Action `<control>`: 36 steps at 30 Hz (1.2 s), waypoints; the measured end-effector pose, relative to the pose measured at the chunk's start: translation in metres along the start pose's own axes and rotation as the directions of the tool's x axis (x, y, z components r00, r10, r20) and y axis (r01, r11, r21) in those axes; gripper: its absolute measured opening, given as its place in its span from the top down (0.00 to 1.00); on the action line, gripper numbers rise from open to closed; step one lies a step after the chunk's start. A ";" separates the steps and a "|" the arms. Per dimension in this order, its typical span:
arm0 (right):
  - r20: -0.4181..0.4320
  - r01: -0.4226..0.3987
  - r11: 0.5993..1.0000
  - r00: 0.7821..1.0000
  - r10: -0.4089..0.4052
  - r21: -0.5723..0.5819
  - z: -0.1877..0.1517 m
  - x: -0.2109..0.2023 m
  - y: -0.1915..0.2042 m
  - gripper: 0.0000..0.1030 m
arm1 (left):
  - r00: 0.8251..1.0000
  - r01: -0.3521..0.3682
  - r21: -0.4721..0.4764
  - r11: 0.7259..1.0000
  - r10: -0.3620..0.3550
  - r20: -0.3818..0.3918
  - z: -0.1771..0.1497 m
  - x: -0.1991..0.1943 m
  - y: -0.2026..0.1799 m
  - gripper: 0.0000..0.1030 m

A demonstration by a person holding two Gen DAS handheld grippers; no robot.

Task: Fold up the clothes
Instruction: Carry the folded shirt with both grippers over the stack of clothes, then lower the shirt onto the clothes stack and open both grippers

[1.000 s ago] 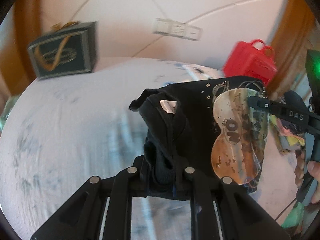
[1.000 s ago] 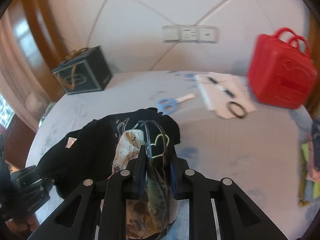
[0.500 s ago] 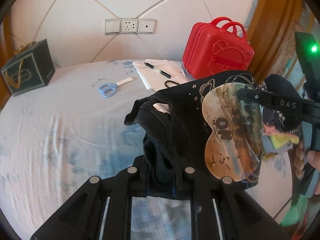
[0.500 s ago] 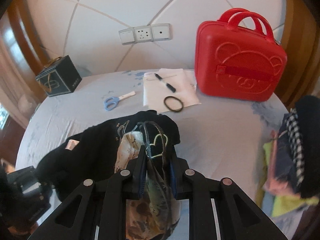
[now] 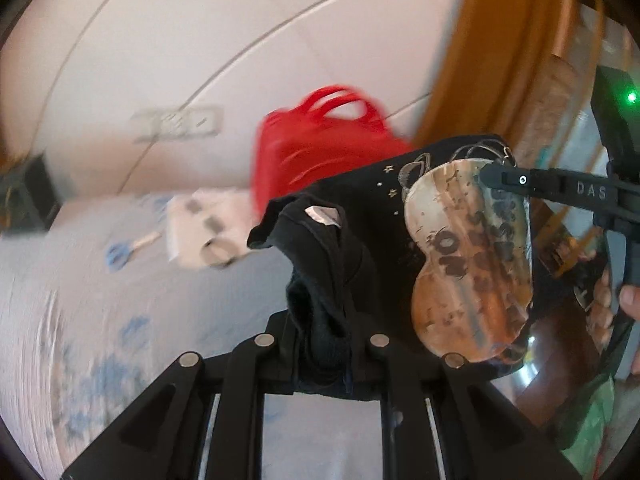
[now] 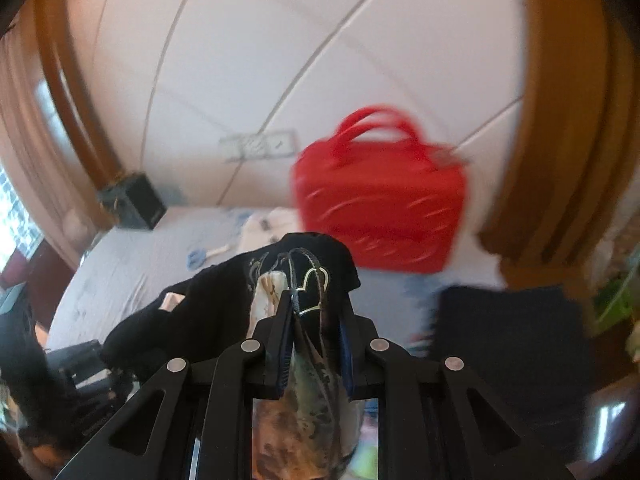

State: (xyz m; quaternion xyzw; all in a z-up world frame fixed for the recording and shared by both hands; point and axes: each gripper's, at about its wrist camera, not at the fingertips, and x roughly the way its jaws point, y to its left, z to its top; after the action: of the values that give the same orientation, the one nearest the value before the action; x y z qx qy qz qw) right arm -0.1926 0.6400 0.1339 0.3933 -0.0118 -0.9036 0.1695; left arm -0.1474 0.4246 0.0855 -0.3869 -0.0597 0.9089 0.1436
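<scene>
Left gripper [image 5: 326,344] jaws clamped on black T-shirt [image 5: 360,220]; right gripper [image 6: 314,320] jaws clamped on printed end. Garment suspended between. Red case [image 6: 380,208] behind, blurred.

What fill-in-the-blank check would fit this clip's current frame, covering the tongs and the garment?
1. Both tongs, left tongs and right tongs, are shut on the ____ T-shirt.
2. The case with two handles behind the shirt is ____.
3. On the bedsheet lie scissors with ____ handles.

Missing words: black; red; blue
</scene>
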 end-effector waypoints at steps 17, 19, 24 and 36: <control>-0.230 0.031 0.974 0.973 0.022 0.225 -0.057 0.041 -0.292 0.77 | 0.961 -0.209 0.132 0.969 0.228 -0.155 -0.023 0.171 -0.181 0.60; -0.226 0.038 0.972 0.974 0.016 0.233 -0.061 0.046 -0.297 0.75 | 0.959 -0.244 0.127 0.961 0.259 -0.116 -0.021 0.167 -0.181 0.43; -0.190 0.035 0.969 0.982 0.013 0.245 -0.059 0.029 -0.296 0.16 | 0.964 -0.232 0.123 0.965 0.245 -0.100 -0.018 0.143 -0.178 0.00; -0.079 0.089 0.983 0.994 -0.078 0.158 -0.088 -0.057 -0.221 0.01 | 0.995 -0.097 0.117 0.988 0.100 -0.019 -0.027 0.065 -0.196 0.00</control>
State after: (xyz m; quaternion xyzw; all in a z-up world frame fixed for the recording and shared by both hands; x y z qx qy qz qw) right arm -0.1597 0.8763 0.0792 0.4384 -0.0621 -0.8911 0.0995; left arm -0.1284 0.6311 0.0652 -0.3915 0.0142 0.9120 0.1214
